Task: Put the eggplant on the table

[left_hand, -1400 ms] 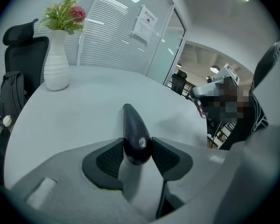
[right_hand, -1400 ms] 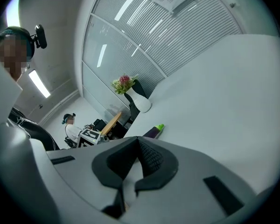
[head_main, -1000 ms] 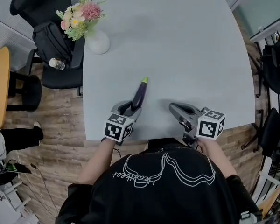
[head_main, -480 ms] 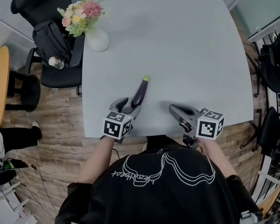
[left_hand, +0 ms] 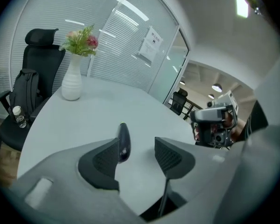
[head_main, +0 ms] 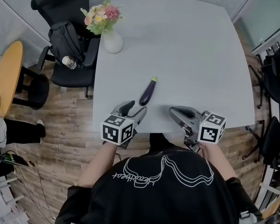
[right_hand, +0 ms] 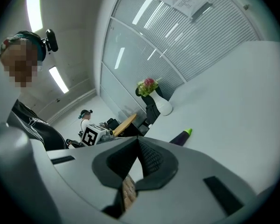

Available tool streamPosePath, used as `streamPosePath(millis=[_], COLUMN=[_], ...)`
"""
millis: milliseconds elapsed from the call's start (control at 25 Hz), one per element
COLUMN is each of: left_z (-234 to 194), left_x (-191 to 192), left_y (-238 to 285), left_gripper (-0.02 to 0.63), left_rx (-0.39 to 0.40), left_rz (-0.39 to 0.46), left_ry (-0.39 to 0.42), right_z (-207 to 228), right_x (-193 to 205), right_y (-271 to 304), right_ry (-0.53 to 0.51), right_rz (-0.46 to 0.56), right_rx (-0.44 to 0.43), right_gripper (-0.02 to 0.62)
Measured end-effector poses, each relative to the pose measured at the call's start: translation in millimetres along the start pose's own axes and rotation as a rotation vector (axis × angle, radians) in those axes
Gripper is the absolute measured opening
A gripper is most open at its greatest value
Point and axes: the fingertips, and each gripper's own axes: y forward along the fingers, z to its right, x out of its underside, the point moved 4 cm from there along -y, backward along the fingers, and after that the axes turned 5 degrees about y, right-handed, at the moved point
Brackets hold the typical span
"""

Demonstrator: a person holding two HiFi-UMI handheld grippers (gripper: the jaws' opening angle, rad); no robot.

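Note:
A dark purple eggplant [head_main: 148, 92] with a green stem lies on the pale grey table [head_main: 191, 45], near its front edge. My left gripper [head_main: 132, 111] is just behind the eggplant's near end, lifted off the table, jaws wide apart with nothing between them. In the left gripper view the eggplant [left_hand: 124, 140] lies beyond the left pad, clear of the open left gripper [left_hand: 137, 156]. My right gripper [head_main: 173, 110] hovers to the eggplant's right, shut and empty. In the right gripper view the pads of the right gripper [right_hand: 137, 146] meet, and the eggplant [right_hand: 179, 137] shows past them.
A white vase of flowers [head_main: 113, 40] stands at the table's far left corner. Beside that corner is a black office chair [head_main: 60, 3] carrying a backpack [head_main: 67, 41] and a bottle [head_main: 69, 62]. A round wooden table [head_main: 7, 76] is further left. More chairs [head_main: 273, 69] stand at the right.
The left gripper's jaws opened off the eggplant, and the gripper drew back toward the person and rose. The eggplant stays lying on the table. The right gripper rose a little.

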Motion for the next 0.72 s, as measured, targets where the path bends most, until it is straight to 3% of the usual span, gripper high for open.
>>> streamPosePath(millis=[320, 720], left_z=[49, 102], left_x=[-39, -50], left_y=[-73, -114], left_gripper=[0.178, 0.035], left_rx=[0.113, 0.256], left_rz=[0.188, 0.252], left_ry=[-0.013, 0.061], right_z=[-59, -96], right_x=[-6, 4], right_y=[-9, -20], right_ry=[-0.186, -0.253], right_rz=[0.005, 0.021], right_rx=[-0.075, -0.113], right_gripper=[0.006, 0.007])
